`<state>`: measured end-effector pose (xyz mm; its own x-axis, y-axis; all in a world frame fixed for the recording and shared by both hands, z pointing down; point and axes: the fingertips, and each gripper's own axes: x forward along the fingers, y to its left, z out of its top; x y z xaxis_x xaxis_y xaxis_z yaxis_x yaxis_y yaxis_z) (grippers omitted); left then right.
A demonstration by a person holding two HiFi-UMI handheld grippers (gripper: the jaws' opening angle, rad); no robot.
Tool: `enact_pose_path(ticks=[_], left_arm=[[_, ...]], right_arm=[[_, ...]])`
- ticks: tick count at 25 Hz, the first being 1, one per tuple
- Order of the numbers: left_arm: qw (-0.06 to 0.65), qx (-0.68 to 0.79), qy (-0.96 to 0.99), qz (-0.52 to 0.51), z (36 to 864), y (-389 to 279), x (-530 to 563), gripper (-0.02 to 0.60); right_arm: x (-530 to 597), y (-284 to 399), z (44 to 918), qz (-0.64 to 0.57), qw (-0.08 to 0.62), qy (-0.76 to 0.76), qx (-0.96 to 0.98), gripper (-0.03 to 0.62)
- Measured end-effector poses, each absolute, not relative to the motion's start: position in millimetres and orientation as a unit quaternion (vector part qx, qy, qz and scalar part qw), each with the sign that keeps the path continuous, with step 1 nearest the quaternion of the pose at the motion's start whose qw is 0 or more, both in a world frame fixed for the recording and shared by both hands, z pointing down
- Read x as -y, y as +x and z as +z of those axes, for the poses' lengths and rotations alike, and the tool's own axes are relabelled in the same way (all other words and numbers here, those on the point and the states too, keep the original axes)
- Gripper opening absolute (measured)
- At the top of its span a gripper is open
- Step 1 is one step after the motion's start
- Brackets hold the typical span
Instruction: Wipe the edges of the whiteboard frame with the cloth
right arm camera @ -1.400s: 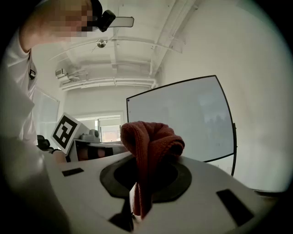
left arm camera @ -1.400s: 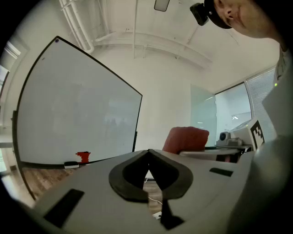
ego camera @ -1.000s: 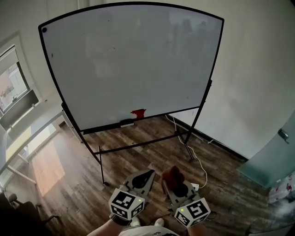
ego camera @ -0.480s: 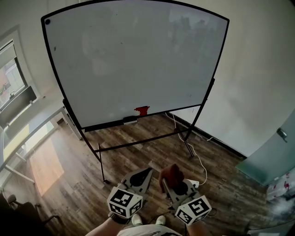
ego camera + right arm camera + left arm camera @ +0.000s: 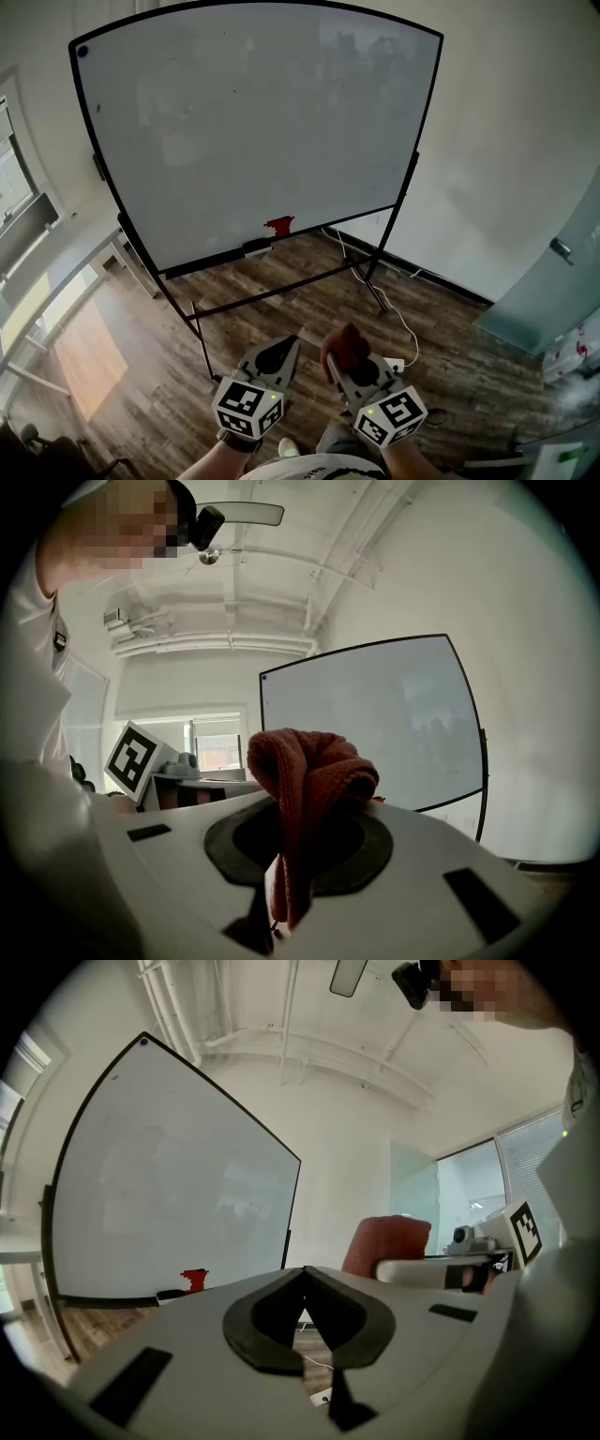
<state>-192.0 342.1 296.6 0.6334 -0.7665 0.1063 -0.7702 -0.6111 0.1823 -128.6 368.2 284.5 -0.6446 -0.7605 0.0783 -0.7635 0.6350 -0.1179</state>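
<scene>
whiteboard (image 5: pixel 253 122) shifted left | right gripper (image 5: pixel 284 850) pinches nubby red cloth (image 5: pixel 314 761) | left gripper (image 5: pixel 303 1274) jaws together

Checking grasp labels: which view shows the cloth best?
Right gripper view: the cloth sits centre frame, clamped in the right tool. Head view shows only a small red bunch; left gripper view catches its side.

No words, brand names or numbers can be read in any view. The only printed signs are black-and-white square patterns, with no letters or digits, on the white marker cube (image 5: pixel 247 409) of the left gripper (image 5: pixel 284 345) and the matching cube (image 5: pixel 392 417) of the right gripper (image 5: pixel 339 360).
</scene>
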Motion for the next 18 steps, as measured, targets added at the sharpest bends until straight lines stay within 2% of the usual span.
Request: enact_pose_path(ticks=[18], left_arm=[[0.109, 0.447, 0.887, 0.015, 309.5, -200.5, -299.5, 0.008]], right_arm=[[-321.4, -137.4, 300.9, 0.075, 0.018, 0.402, 0.912, 0.055]])
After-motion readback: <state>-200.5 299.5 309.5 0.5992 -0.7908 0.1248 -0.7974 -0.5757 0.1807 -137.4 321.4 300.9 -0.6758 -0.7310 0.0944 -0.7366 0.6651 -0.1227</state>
